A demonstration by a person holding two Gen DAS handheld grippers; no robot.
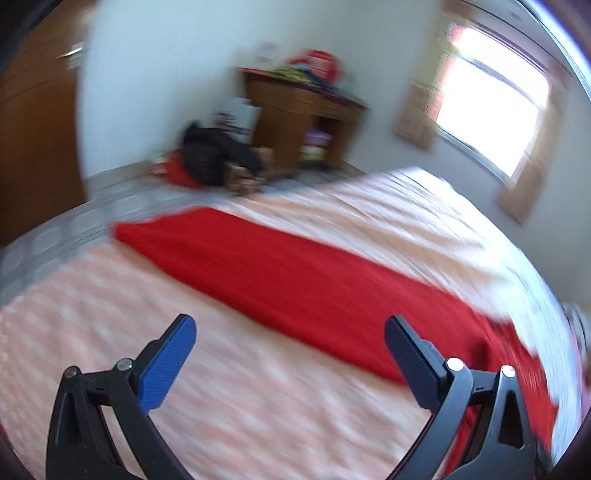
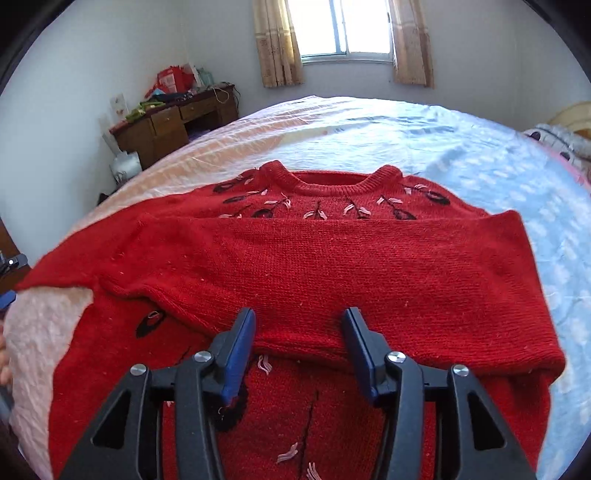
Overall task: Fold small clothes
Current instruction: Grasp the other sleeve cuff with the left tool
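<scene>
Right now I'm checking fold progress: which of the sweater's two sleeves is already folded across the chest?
One sleeve of the red sweater lies straight across the body below the embroidered neckline; the other sleeve still stretches out sideways onto the bedsheet.

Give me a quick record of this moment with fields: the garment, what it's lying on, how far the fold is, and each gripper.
garment: red sweater, knit, with black and pink embroidery near the collar
surface: bed with a pale sheet
fold state: a sleeve is laid across the chest; body not yet folded
left gripper: open, empty, above the sheet beside the sweater; view blurred
right gripper: open, empty, over the folded sleeve
background: wooden desk by the wall, window with curtains
</scene>
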